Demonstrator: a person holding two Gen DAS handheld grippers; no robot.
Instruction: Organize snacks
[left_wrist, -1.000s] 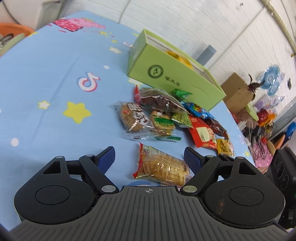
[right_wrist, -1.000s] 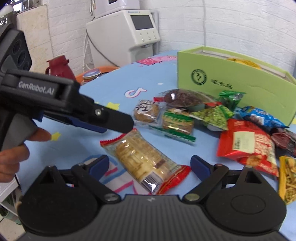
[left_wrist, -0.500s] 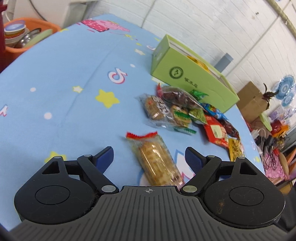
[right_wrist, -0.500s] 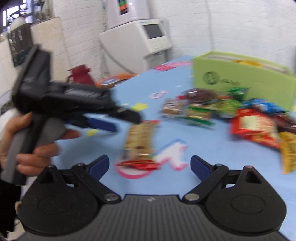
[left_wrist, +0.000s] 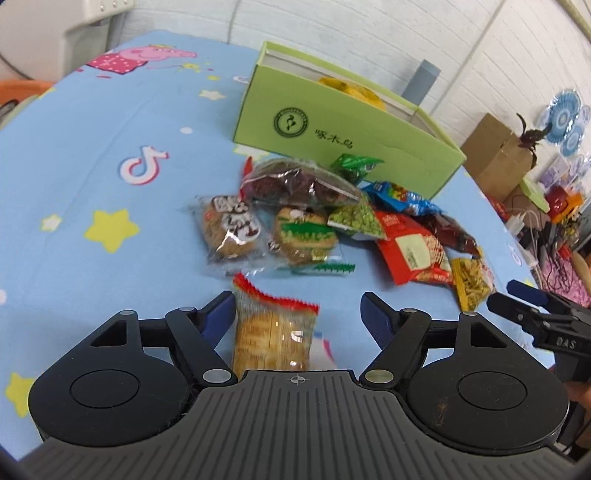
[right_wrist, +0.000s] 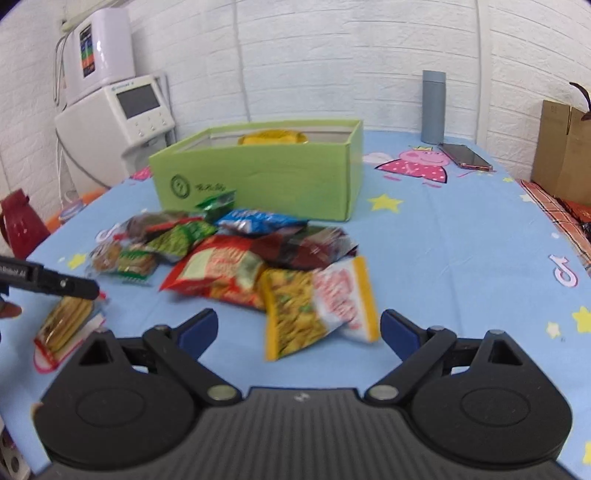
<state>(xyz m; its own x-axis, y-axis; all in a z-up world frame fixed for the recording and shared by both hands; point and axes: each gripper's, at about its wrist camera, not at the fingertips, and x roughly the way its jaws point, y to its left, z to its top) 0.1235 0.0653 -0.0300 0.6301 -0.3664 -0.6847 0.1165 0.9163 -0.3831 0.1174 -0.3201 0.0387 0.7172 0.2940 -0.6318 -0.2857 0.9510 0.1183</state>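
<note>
left tongs (left_wrist: 297, 314) now square over cracker packet (left_wrist: 275, 334), earlier askew; jaws closing, packet between, not yet pinched. packet long axis runs along tongs, toward green box (left_wrist: 332, 136) at surface far edge. right tongs (right_wrist: 299, 328) released, over yellow packet (right_wrist: 295, 317).

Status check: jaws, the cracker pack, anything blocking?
Left gripper jaws closing around cracker pack, no pinch yet. Right gripper open, empty. Green box beyond the snack pile.
</note>
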